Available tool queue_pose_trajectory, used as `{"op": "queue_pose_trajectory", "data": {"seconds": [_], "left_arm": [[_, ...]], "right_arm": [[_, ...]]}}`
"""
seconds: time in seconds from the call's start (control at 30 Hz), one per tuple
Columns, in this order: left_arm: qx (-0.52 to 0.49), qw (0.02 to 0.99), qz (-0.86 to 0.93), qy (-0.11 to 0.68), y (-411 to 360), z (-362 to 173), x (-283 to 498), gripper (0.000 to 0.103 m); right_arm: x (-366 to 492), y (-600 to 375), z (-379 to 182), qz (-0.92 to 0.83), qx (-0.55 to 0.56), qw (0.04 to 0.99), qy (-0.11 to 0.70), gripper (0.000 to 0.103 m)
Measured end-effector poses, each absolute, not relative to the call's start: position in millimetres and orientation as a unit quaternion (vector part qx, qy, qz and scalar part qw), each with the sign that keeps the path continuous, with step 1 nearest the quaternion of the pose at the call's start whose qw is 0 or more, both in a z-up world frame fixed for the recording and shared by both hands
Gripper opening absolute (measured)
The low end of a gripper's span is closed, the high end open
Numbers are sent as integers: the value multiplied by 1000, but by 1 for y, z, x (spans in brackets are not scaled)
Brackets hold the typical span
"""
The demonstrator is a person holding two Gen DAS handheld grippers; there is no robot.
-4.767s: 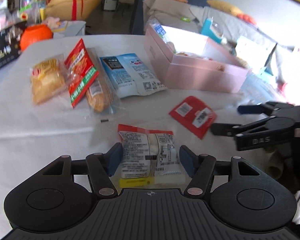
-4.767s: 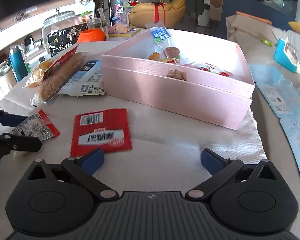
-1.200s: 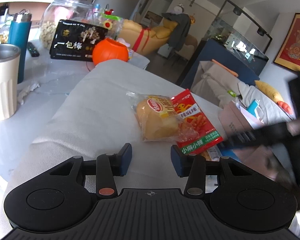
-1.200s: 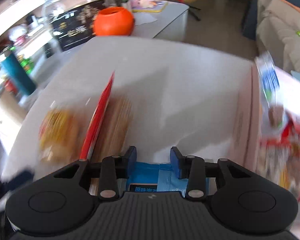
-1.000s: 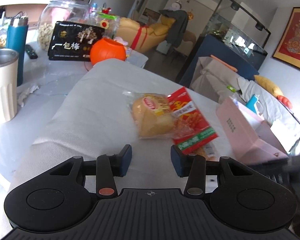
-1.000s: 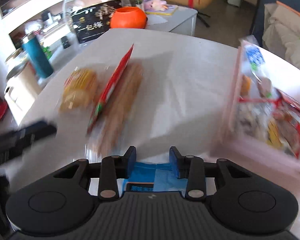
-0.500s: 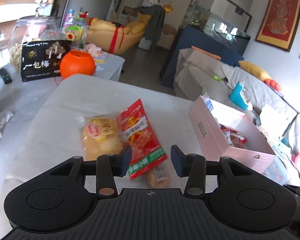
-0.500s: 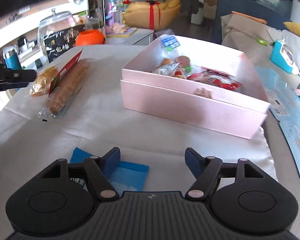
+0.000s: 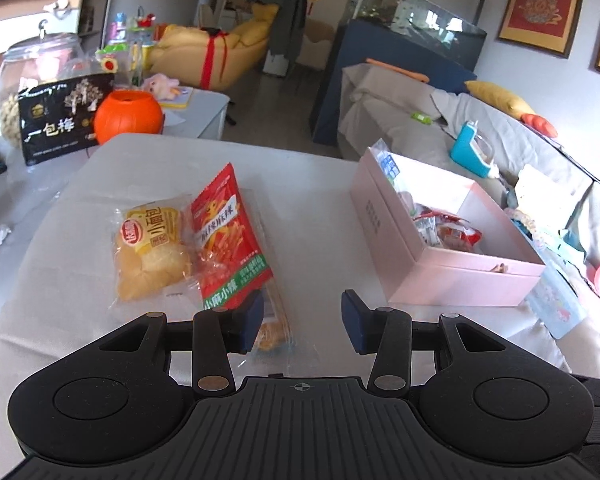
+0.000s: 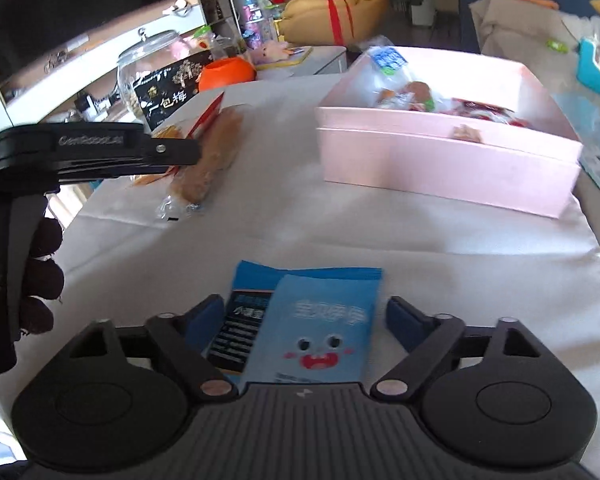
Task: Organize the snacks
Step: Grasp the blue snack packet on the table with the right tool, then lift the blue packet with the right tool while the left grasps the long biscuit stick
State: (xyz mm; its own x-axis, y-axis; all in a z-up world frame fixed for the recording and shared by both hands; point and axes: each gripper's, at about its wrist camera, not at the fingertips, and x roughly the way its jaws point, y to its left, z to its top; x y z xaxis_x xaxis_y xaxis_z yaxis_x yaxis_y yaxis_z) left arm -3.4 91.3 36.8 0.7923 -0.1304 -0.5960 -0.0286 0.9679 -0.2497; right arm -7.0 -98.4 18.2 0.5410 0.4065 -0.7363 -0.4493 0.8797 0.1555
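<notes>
A pink box holding several snacks stands on the white tablecloth at the right; it also shows in the right wrist view. A yellow bread pack, a red snack bag and a long clear-wrapped bread lie left of it. My left gripper is open and empty, just above the near end of the long bread. My right gripper is open, with a blue snack pouch lying flat on the cloth between its fingers. The long bread shows in the right wrist view too.
An orange pumpkin pot, a black snack bag and a glass jar stand beyond the table's far left corner. A sofa with a teal object lies behind the box. The left gripper's body crosses the right view's left side.
Both grippers have opened wider. The right gripper has let go of the blue pouch, which now lies on the cloth near it. The left gripper has swung right, towards the long bread.
</notes>
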Motion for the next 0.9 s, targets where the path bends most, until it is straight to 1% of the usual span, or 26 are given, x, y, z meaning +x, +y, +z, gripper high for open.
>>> {"op": "queue_pose_trajectory", "data": {"seconds": [0.13, 0.17, 0.2, 0.5, 0.7, 0.73, 0.8, 0.9], "left_arm": [[-121, 938, -31, 325, 92, 38, -10, 48], [-121, 937, -34, 327, 91, 38, -12, 48], [-120, 936, -37, 330, 90, 38, -14, 48], [-83, 928, -76, 355, 60, 35, -19, 48], [-57, 934, -46, 349, 58, 31, 9, 48], [-56, 937, -31, 344, 62, 30, 15, 47], [-52, 941, -2, 334, 69, 30, 26, 41], [-46, 941, 22, 335, 76, 31, 43, 41]], "right_arm": [[-7, -80, 15, 235, -58, 884, 399, 91], [-7, -78, 15, 232, -62, 887, 394, 87], [-5, -80, 16, 228, -62, 890, 391, 87], [27, -134, 20, 141, 12, 908, 394, 86], [31, -174, 12, 128, 63, 909, 391, 87], [29, -177, 13, 131, 69, 909, 390, 87], [24, -177, 15, 140, 67, 910, 384, 87], [12, -174, 20, 146, 36, 921, 360, 87]]}}
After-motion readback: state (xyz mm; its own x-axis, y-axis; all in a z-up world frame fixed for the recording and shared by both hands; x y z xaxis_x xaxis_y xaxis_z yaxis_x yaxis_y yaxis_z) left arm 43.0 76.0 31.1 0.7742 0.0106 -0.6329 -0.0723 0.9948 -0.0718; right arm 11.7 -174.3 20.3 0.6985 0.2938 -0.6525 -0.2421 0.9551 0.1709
